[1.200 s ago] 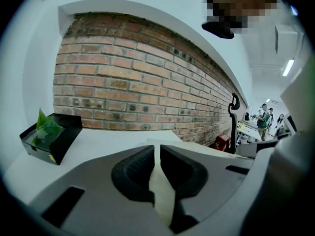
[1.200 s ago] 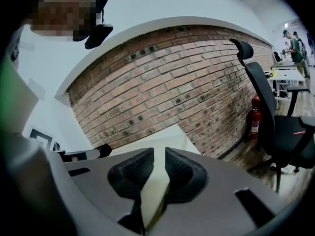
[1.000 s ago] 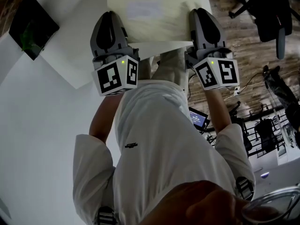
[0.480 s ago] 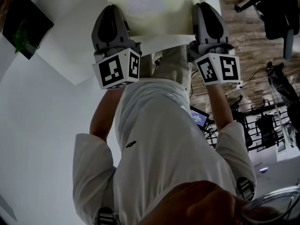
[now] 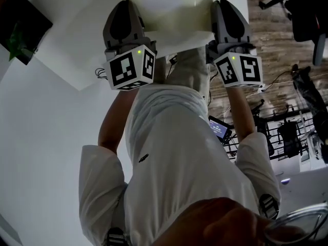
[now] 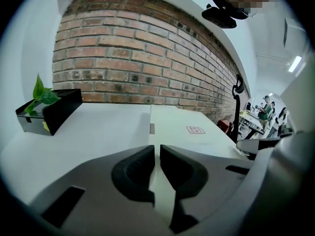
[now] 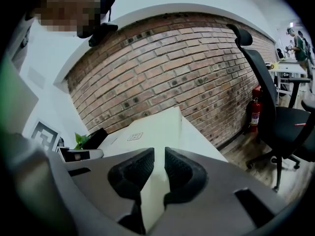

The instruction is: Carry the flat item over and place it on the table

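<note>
The flat item (image 5: 169, 6) is a stiff cream sheet with a small printed label (image 6: 195, 130), held level between both grippers at the top of the head view. My left gripper (image 5: 124, 15) is shut on its left edge, and the left gripper view shows the dark pads (image 6: 140, 163) pinching the sheet (image 6: 177, 132). On the right edge my right gripper (image 5: 229, 13) is shut, its jaws (image 7: 159, 154) clamping the sheet (image 7: 147, 132). The sheet hangs just over the white table (image 5: 66, 47).
A black planter box with a green plant (image 6: 47, 109) stands at the table's left, near the brick wall (image 6: 147, 58). A black office chair (image 7: 275, 117) and a red fire extinguisher (image 7: 255, 113) are on the wooden floor to the right. Cables and racks (image 5: 287, 137) lie behind me.
Both grippers and the sheet have moved forward, farther over the white table. The planter has slid toward the head view's left edge. Both grips hold unchanged.
</note>
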Available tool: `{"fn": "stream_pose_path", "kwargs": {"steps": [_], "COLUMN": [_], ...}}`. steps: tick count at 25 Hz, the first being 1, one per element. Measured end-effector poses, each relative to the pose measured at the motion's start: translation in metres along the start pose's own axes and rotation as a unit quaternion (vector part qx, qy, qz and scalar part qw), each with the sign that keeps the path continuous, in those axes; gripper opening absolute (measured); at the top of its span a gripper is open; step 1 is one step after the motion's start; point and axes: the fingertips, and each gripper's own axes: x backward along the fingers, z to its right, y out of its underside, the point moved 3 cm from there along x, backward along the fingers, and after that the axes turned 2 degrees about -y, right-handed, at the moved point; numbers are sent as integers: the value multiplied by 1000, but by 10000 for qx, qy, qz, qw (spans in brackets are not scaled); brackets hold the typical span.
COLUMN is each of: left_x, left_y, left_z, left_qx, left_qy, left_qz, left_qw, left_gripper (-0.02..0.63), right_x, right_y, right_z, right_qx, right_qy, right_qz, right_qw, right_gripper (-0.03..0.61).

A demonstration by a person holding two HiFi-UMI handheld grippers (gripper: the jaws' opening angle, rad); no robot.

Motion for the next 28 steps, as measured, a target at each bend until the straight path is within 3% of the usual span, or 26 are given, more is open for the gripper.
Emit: {"fn": "stream_pose_path", "kwargs": {"steps": [14,28], "left_x": [5,64], "left_y": [-4,-48], "left_z": [0,6], "left_qx": [-312,-441], "left_qy": [-28,170], "left_qz": [-77,150], "left_qw": [9995,9988], "left_gripper": [51,51], "right_x": [5,53], "right_y": [-2,-44], "right_z": [-5,-43], "right_qx": [-135,53], "right_qy": [-33,17], "right_qz": [-31,174], "right_qw": [9999,9998], "right_gripper": [90,91]}}
